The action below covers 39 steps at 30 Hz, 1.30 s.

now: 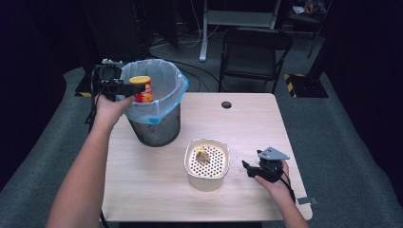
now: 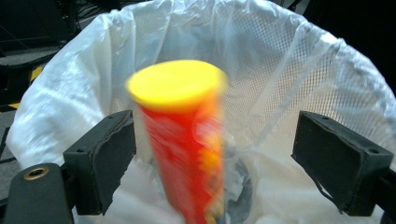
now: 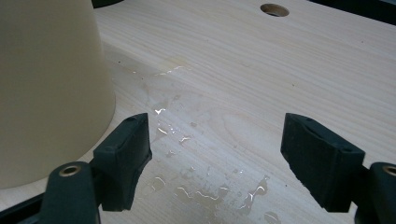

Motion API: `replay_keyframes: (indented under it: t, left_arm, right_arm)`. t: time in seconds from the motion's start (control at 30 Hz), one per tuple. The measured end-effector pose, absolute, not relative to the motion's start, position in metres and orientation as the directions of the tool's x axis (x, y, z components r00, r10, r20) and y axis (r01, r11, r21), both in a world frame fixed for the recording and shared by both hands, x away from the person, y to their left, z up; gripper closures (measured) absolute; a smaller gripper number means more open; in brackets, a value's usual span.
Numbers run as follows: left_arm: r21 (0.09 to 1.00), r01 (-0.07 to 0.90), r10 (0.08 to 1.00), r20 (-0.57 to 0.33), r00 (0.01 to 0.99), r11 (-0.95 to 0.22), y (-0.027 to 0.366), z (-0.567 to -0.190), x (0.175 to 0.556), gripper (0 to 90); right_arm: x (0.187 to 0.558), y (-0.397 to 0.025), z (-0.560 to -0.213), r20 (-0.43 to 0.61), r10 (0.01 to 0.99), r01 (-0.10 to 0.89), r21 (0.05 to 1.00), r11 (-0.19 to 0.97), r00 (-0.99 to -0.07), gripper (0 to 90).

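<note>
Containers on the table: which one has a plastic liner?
The mesh bin at the back left: a white bag is folded over its rim. The cream tub nearer the right tongs has none, only a perforated insert.

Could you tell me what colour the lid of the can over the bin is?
Yellow; the lid shows best in the left gripper view.

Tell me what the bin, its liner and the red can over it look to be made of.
Bin: dark metal mesh by the look; the grid pattern shows through the liner in the left gripper view.
Liner: thin translucent white plastic film, wrinkled, folded over the rim.
Red can: likely a printed cardboard tube, glossy, with a smooth yellow plastic-looking lid; blur leaves this open. It sits between the left gripper's open fingers.
</note>
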<state>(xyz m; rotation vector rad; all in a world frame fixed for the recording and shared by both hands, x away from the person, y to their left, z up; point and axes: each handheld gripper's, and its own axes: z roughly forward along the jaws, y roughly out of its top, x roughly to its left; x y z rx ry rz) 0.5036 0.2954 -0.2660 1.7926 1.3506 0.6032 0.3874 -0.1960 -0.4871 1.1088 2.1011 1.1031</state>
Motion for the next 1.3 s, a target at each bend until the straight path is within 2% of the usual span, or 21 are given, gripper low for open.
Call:
replay_keyframes:
  t: [0.4, 0.7, 1.03, 1.3]
  left_arm:
    - [0.833, 0.527, 0.891, -0.103, 0.443, -0.166, 0.303, -0.262, 0.463, 16.6]
    - [0.846, 0.512, 0.853, -0.155, 0.499, -0.146, 0.311, -0.267, 0.435, 16.9]
    - [0.85, 0.49, 0.834, -0.121, 0.538, -0.193, 0.315, -0.295, 0.411, 18.3]
    - [0.843, 0.508, 0.839, -0.139, 0.526, -0.179, 0.324, -0.322, 0.406, 17.7]
  right_arm:
    - [0.387, -0.195, -0.486, -0.071, 0.843, 0.42, 0.843, 0.337, -0.533, 23.5]
    - [0.386, -0.195, -0.486, -0.075, 0.843, 0.42, 0.841, 0.341, -0.533, 23.5]
    - [0.387, -0.195, -0.487, -0.08, 0.841, 0.42, 0.838, 0.347, -0.535, 23.5]
    - [0.387, -0.196, -0.487, -0.079, 0.847, 0.43, 0.835, 0.345, -0.525, 23.5]
